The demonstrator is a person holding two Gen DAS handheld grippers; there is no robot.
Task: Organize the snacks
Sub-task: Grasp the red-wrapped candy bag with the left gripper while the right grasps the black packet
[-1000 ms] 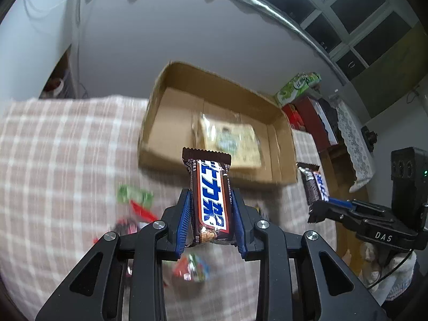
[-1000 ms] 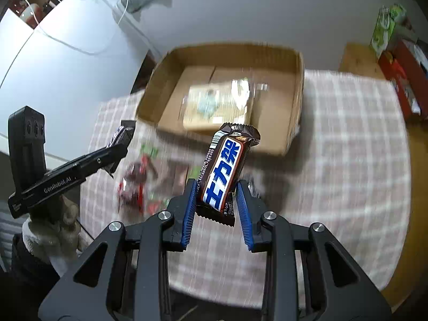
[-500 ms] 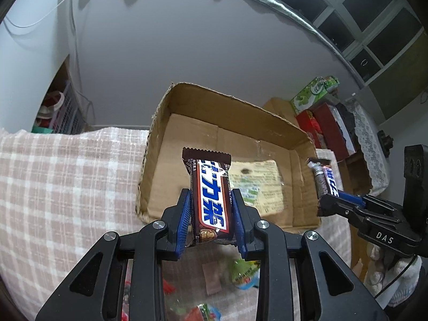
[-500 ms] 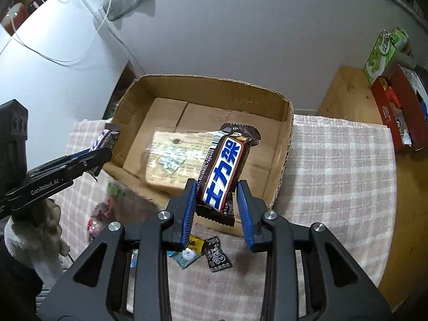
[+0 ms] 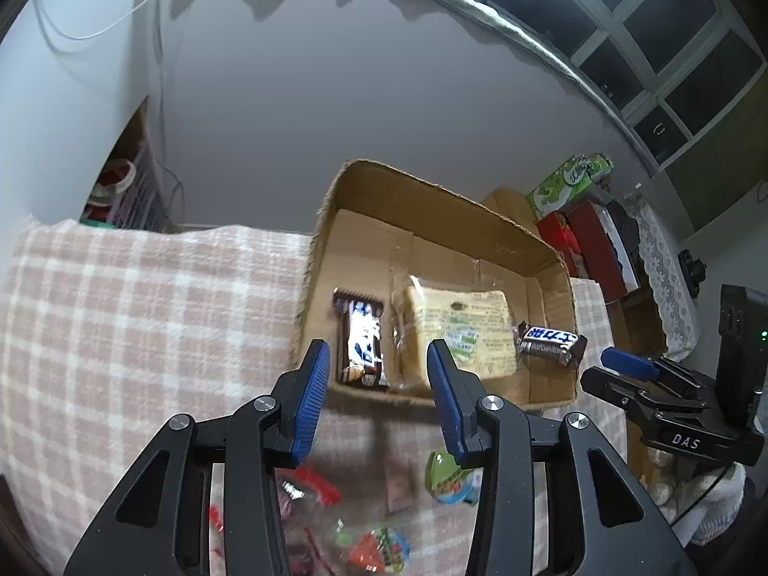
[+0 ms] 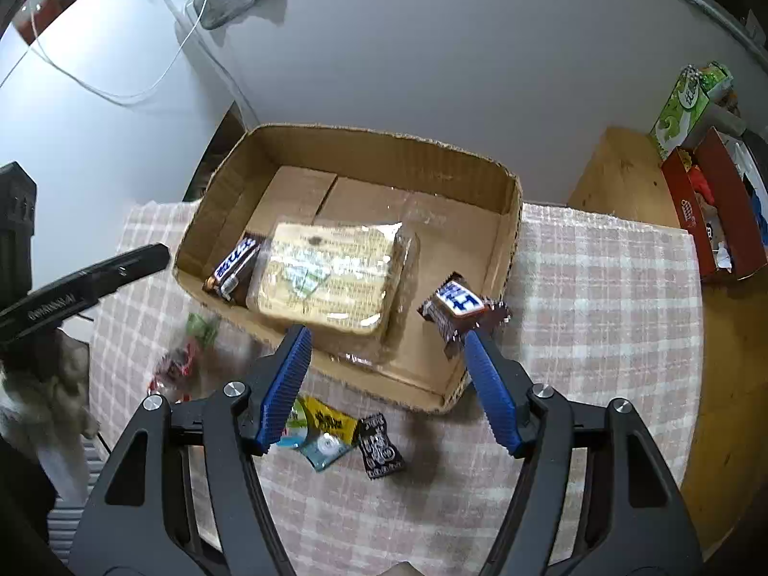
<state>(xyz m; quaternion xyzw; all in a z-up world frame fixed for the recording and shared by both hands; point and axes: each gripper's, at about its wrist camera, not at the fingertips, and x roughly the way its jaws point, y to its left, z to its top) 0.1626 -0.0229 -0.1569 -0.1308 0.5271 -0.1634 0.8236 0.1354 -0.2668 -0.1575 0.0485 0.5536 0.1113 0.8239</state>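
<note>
An open cardboard box [image 5: 432, 206] [image 6: 384, 149] stands on the checked cloth and holds a clear-wrapped yellow pack [image 5: 456, 321] [image 6: 331, 278]. My left gripper [image 5: 379, 384] is open just in front of the box; a brown and blue chocolate bar [image 5: 361, 336] [image 6: 235, 264] lies in the box's left end. My right gripper [image 6: 389, 369] is open; a second chocolate bar [image 6: 458, 309] [image 5: 549, 343] sits at the box's right end beside the right finger, touching its tip.
Small loose sweets lie on the cloth in front of the box [image 5: 379, 542] [image 6: 336, 432]. A red box [image 6: 710, 211] and a green carton [image 6: 686, 101] stand to the right on wooden furniture. A grey wall rises behind the box.
Both grippers have opened and let go of their chocolate bars, which now sit in the box. Both grippers moved closer to the box.
</note>
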